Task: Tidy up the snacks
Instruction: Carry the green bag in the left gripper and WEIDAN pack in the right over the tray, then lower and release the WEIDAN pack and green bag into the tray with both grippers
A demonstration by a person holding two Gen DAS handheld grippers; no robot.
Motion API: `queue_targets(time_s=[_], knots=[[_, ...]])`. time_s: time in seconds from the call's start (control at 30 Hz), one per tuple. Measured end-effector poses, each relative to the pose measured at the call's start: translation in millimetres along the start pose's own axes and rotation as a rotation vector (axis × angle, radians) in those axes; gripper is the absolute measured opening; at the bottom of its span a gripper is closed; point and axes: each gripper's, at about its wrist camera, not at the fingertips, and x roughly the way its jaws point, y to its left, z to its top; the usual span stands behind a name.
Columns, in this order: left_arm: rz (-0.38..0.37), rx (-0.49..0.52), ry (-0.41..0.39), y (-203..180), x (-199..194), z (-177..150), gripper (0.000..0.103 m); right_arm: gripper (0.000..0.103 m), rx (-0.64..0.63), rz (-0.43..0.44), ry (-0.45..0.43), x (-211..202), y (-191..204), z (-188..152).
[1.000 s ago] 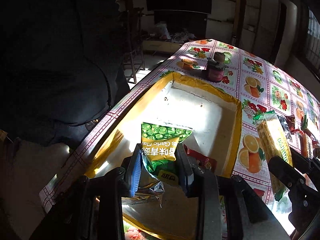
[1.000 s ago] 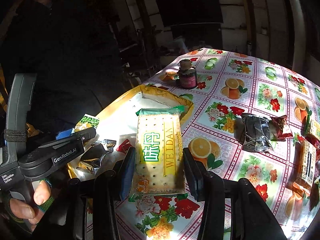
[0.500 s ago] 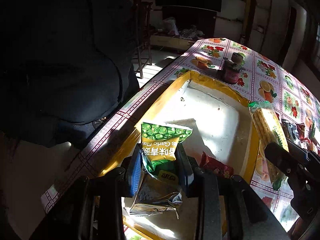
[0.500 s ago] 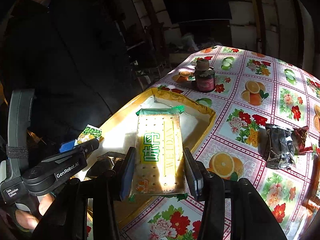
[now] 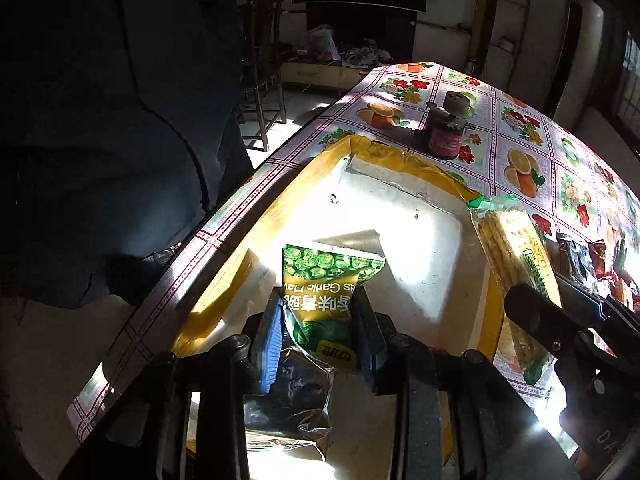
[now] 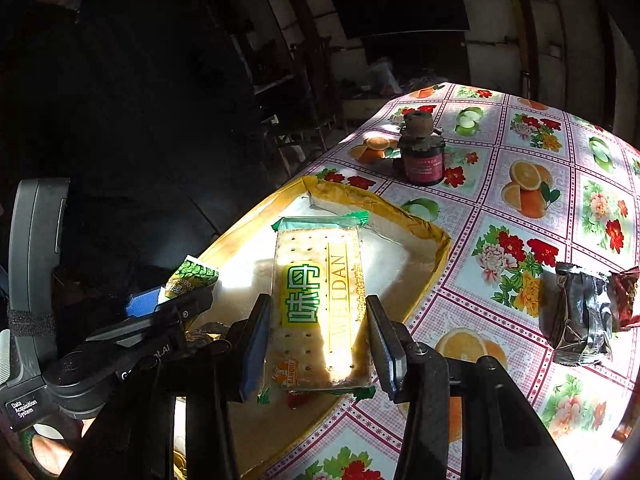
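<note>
Left wrist view: left gripper [image 5: 318, 320] clamped on a green pea snack bag [image 5: 326, 280], pads pressing both sides of the bag's lower half, bag upright over the near end of the yellow-rimmed tray [image 5: 304, 184]. A crumpled silver wrapper [image 5: 288, 400] lies on the tray floor just under the gripper. Right wrist view: right gripper [image 6: 316, 336] holding a cracker pack [image 6: 320, 304] lengthwise, jaws closed on its long sides, pack hanging over the tray's near right edge, far end reaching in above the white tray floor. From this side the left gripper shows at the tray's left edge with the pea bag poking up. A small dark jar [image 6: 422, 156] with a pink label stands on the flowered tabletop [image 6: 520, 208] just beyond the tray's far corner. A dark foil packet [image 6: 576, 316] and a red wrapper [image 6: 624, 296] lie on the tabletop to the right of the tray, well apart from it, touching each other. A person in dark clothes [image 5: 100, 120] stands left of the tray.
</note>
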Motion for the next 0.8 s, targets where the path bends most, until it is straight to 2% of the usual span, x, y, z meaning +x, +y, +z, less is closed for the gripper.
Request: queue_targets(time_s=[0.23, 0.4, 0.8], knots=[[-0.061, 0.070, -0.007, -43.5, -4.4, -0.4, 0.032, 0.050, 0.058, -0.083, -0.049, -43.5, -36.8, -7.8], [-0.078, 0.097, -0.002, -60.7, -4.8, -0.9, 0.031, 0.050, 0.089, -0.106, -0.064, -58.5, -53.5, -11.9], [-0.085, 0.105, 0.011, -60.8, -2.8, -1.4, 0.031, 0.050, 0.102, -0.100, -0.045, -53.2, -57.5, -21.5]])
